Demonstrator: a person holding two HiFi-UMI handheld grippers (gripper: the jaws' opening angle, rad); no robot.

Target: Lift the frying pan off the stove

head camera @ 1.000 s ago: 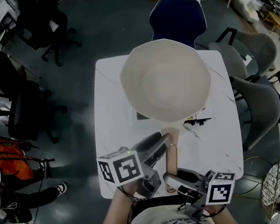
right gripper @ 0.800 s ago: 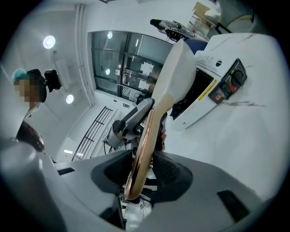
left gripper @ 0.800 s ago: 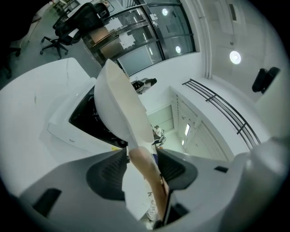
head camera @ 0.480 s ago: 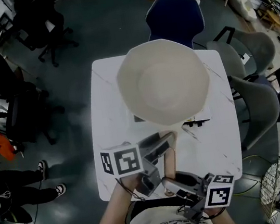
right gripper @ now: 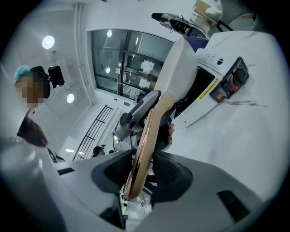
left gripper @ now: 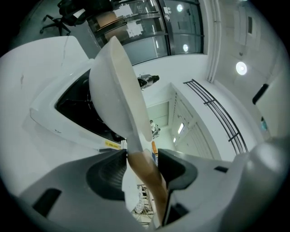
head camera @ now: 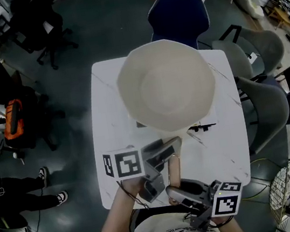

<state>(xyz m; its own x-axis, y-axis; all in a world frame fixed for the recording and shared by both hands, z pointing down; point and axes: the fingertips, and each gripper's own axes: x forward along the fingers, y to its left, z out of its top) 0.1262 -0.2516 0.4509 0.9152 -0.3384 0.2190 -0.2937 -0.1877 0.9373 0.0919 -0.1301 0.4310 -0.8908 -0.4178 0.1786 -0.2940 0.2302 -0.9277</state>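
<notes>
Clamping the handle (head camera: 172,173), right gripper (right gripper: 141,161) holds the pan (head camera: 166,84) off the stove (right gripper: 204,108) while left gripper's (left gripper: 141,156) just-opened jaws straddle it.

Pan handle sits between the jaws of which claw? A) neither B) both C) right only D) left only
B: each gripper view shows the wooden handle running between that claw's jaws, in the left claw and the right claw alike. The left claw's jaws have just been opening, with the handle between them.
</notes>
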